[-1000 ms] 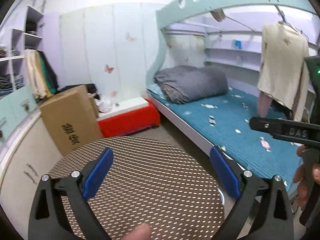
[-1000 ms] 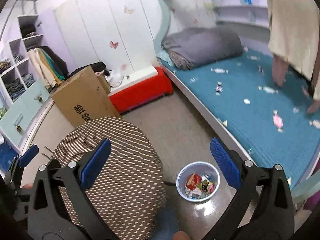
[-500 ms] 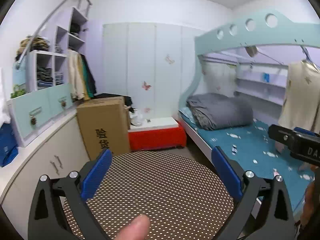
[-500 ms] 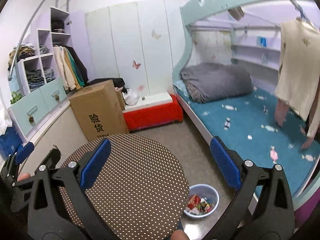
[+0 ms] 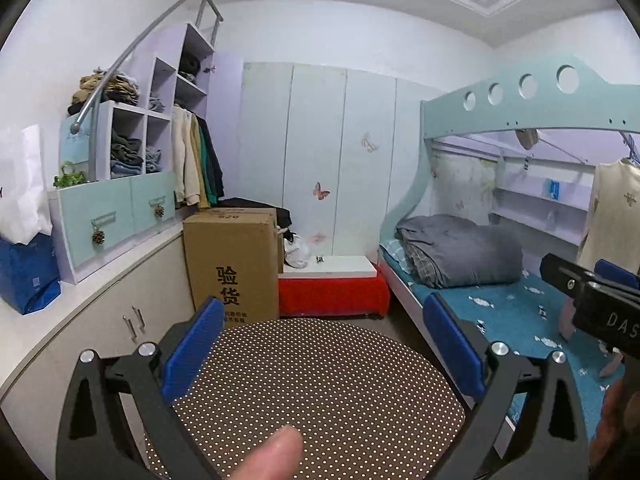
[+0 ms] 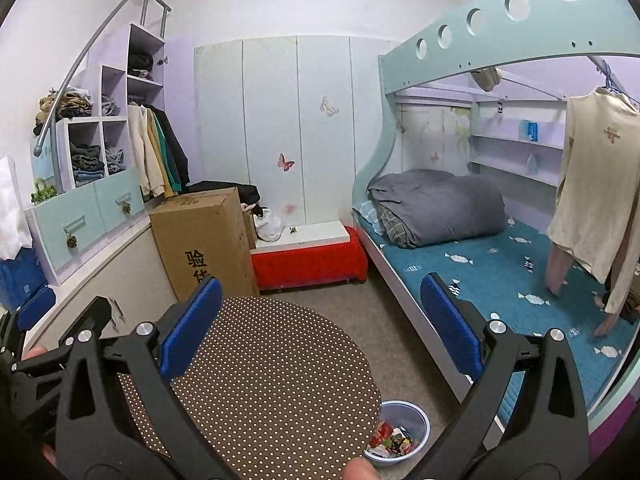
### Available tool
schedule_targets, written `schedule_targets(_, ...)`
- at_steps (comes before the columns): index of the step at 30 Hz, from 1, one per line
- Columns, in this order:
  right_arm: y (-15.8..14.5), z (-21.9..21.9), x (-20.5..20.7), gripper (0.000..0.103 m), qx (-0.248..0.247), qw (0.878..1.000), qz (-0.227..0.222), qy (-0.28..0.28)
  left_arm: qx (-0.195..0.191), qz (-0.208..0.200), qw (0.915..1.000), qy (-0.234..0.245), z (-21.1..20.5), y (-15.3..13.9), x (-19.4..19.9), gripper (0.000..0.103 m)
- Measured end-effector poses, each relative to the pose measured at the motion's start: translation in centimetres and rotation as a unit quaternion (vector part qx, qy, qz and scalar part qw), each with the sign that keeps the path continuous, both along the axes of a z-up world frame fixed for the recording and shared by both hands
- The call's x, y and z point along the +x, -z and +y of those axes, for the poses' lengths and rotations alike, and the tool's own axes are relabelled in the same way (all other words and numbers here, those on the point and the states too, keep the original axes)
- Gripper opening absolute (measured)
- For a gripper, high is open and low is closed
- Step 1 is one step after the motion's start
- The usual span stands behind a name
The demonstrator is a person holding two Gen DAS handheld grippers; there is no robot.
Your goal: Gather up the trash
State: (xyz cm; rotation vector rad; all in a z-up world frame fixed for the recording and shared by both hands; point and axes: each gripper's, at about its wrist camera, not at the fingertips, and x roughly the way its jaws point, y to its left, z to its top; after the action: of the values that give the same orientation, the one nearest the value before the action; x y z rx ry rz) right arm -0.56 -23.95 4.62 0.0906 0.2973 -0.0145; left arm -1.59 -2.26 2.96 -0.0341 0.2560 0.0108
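We held both the left gripper and right gripper wide open, empty; the basin already held wrappers, yet candy wrappers remained across the bed.

A round dotted bench is filling the foreground; bare floor is lying open between it and the bed, a cardboard box blocking the left.

- The cardboard box bears the large black characters "验货" on its front, with smaller print beneath too small to read.
- The right gripper, seen from the left wrist, shows white letters "DAS".
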Motion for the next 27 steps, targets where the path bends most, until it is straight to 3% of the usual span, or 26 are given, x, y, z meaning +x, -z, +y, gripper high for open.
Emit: schedule_targets(27,-0.48,0.53,-0.14,0.097,0.004,1.000,-0.010,-0.003,0.004,-0.018,0.9998,-0.003,-0.75,-0.62,-0.67,0.098)
